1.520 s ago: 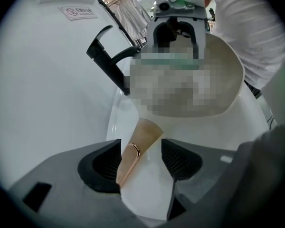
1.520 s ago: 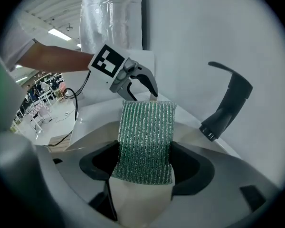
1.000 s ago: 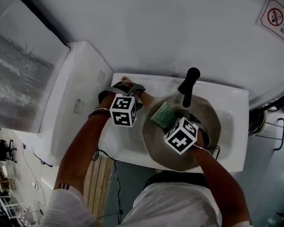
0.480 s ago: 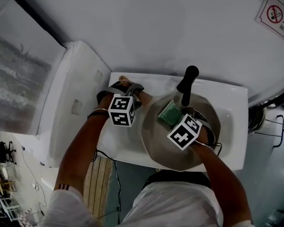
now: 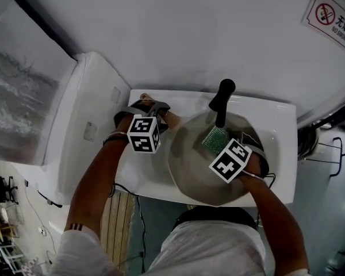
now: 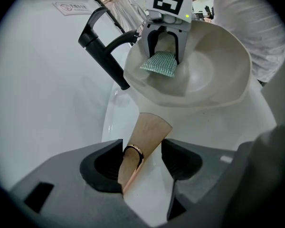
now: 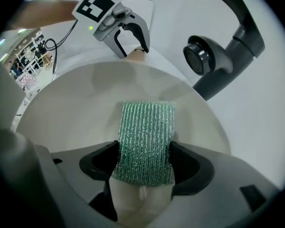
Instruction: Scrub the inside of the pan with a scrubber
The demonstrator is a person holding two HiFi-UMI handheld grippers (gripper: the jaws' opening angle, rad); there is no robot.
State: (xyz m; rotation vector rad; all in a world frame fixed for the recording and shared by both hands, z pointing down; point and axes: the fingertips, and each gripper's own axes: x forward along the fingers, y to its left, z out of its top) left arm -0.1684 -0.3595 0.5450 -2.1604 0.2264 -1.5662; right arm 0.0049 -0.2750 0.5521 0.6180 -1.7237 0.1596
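A pale round pan (image 5: 192,168) sits in the white sink (image 5: 284,148). Its wooden handle (image 6: 145,134) points left, and my left gripper (image 5: 148,107) is shut on it, the handle's metal ring sitting between the jaws (image 6: 141,158). My right gripper (image 5: 225,144) is inside the pan, shut on a green ribbed scrubber (image 5: 215,138). The scrubber (image 7: 146,139) lies against the pan's far inner wall (image 7: 85,94), close under the faucet. The left gripper view shows the pan (image 6: 204,75) tilted, with the scrubber (image 6: 159,63) on its inner wall.
A black faucet (image 5: 220,100) stands at the sink's back edge, its spout (image 7: 228,46) overhanging the pan rim just right of the scrubber. A white cabinet top (image 5: 86,119) adjoins the sink on the left. A no-smoking sign (image 5: 329,17) hangs on the wall.
My right gripper has slid the scrubber across the pan's inside, from its left part toward the right and the faucet. The left gripper keeps its hold on the handle.
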